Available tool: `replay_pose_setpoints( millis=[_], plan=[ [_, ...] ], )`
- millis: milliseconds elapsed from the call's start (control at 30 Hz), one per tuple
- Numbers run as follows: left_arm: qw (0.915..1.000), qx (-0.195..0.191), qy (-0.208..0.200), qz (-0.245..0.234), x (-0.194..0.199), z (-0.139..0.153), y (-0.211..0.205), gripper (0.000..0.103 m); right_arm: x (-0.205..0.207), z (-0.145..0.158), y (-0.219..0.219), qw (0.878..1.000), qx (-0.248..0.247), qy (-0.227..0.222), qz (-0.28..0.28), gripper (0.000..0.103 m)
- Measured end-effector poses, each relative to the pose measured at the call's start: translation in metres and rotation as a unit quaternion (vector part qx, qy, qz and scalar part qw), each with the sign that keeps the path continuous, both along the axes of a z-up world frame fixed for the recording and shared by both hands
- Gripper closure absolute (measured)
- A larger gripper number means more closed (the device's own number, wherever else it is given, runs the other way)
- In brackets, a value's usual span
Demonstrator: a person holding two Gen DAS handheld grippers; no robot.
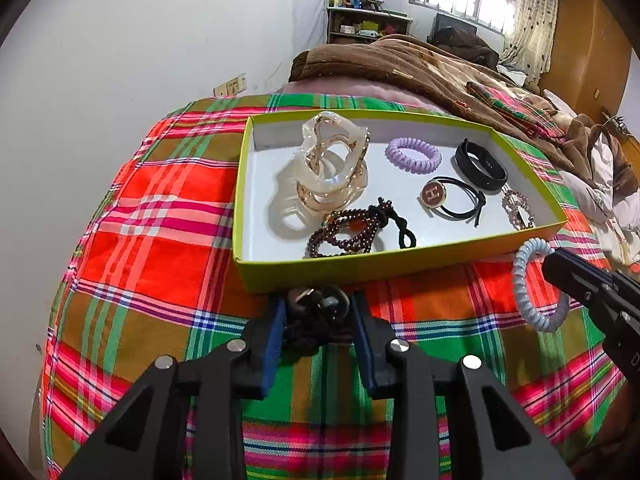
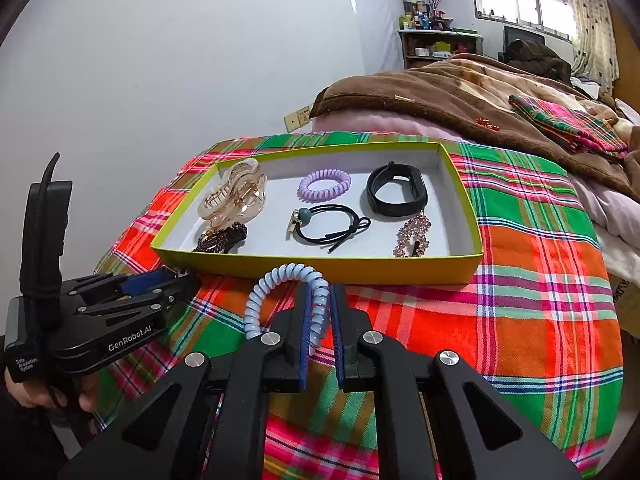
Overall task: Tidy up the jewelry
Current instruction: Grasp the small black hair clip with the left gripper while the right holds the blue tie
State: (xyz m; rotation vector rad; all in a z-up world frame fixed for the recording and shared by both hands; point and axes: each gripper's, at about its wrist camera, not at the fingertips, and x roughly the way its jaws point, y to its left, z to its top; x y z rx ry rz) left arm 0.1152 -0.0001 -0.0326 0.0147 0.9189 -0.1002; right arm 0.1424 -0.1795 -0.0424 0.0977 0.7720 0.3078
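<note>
A shallow yellow-green box [image 1: 360, 270] [image 2: 360, 270] with a white floor lies on the plaid cloth. It holds a clear amber hair claw [image 1: 328, 168], a purple spiral tie [image 1: 413, 153], a black wristband [image 1: 480, 164], a black elastic with an H charm [image 1: 434, 194], dark bead bracelets [image 1: 344, 232] and a pink crystal piece [image 2: 414, 234]. Just in front of the box, my left gripper [image 1: 318, 300] [image 2: 180, 278] is shut on a black hair tie with round charms [image 1: 316, 308]. My right gripper [image 2: 320, 286] [image 1: 560, 264] is shut on a pale blue spiral tie [image 2: 280, 280] [image 1: 524, 280].
The red, green and pink plaid cloth [image 1: 152, 248] covers the bed's near end. A brown blanket [image 2: 440, 88] and a folded plaid cloth [image 2: 568, 124] lie behind the box. A white wall stands at the left. A hand [image 2: 24, 396] grips the left tool's handle.
</note>
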Motion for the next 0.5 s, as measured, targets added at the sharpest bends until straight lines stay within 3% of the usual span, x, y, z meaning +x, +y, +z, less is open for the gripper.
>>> replay_pose_setpoints(
  millis=[500],
  plan=[
    [0.9998,-0.013,-0.016,-0.006,-0.011,0.013,-0.002,0.071,-0.006,0.007,-0.002,1.0,-0.001,-0.006,-0.003,0.093]
  ],
)
